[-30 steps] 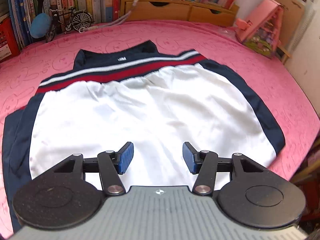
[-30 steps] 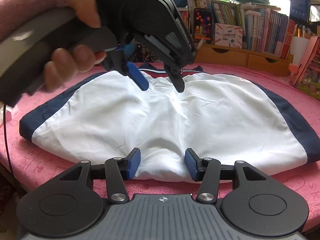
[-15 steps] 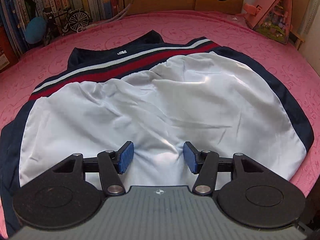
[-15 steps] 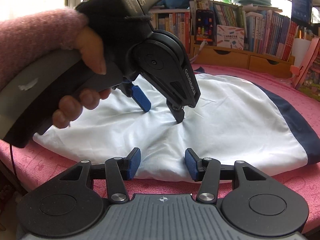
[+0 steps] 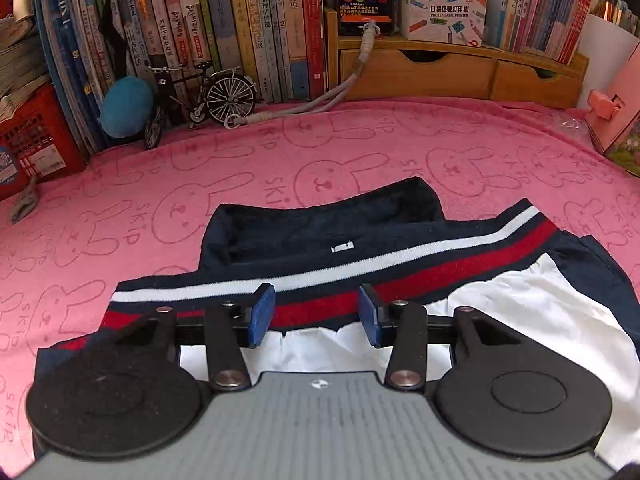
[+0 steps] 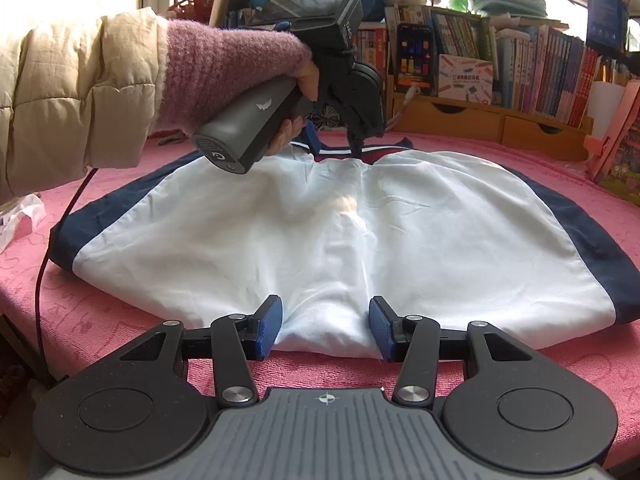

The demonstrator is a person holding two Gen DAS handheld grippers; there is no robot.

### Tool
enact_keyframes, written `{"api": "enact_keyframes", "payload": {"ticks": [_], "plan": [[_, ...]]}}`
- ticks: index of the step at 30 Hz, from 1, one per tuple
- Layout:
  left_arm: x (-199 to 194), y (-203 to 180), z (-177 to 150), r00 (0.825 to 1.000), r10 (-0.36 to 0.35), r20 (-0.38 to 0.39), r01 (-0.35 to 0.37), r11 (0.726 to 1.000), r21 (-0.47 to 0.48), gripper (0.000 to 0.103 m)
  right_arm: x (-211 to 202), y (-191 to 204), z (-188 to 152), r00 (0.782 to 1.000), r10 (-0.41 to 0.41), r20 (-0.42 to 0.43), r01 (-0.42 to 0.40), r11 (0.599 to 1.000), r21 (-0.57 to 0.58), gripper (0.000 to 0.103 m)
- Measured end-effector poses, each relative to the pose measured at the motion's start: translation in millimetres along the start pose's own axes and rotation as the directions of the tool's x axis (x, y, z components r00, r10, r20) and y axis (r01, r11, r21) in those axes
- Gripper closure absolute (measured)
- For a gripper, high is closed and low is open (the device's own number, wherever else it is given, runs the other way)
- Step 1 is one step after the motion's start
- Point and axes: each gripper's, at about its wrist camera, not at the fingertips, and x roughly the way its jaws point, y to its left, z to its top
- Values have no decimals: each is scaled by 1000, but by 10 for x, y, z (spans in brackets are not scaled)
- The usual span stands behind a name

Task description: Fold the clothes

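Observation:
A white jacket [image 6: 360, 232] with navy side panels lies flat on the pink rabbit-print cloth [image 5: 360, 152]. Its navy collar [image 5: 320, 224] and red-and-white striped band [image 5: 420, 276] are at the far end. My left gripper [image 5: 316, 314] is low over that band, its jaws closing, with the red stripe between the pads. From the right wrist view, a hand in a pink sleeve [image 6: 224, 68] holds the left gripper [image 6: 334, 146] at the collar. My right gripper [image 6: 326, 326] sits open at the jacket's near edge, a bulge of white fabric lying between its pads.
Books [image 5: 240, 28] and wooden drawers [image 5: 440, 72] line the far edge. A model bicycle [image 5: 208, 96], a blue ball [image 5: 126, 106] and a cord [image 5: 320, 100] lie at the back left. A pink toy house [image 5: 620, 120] stands at the right.
The left gripper has travelled over the white panel away from the right gripper to the striped band at the collar, and its jaws stand narrower. The right gripper has not moved.

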Motion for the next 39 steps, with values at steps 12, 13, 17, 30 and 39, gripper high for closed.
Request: {"api": "enact_keyframes", "payload": {"ticks": [12, 13, 17, 30, 39], "plan": [[-1265, -226, -1589, 972, -104, 210, 129, 986, -109, 55, -426, -817, -125, 991, 55, 125, -90, 952, 293, 53], [-1289, -272, -1647, 969, -124, 214, 154, 980, -127, 55, -470, -936, -117, 992, 7, 127, -47, 948, 315, 53], [-1259, -507, -1798, 973, -105, 206, 132, 983, -125, 55, -572, -1295, -145, 989, -115, 87, 73, 919, 387, 51], [-1308, 271, -1137, 956, -282, 78, 292, 926, -239, 50, -343, -196, 107, 995, 68, 77, -74, 995, 69, 60], [-827, -230, -1227, 933, -289, -213, 283, 957, -60, 58, -93, -1, 128, 1000, -2, -7, 3, 999, 37, 65]]}}
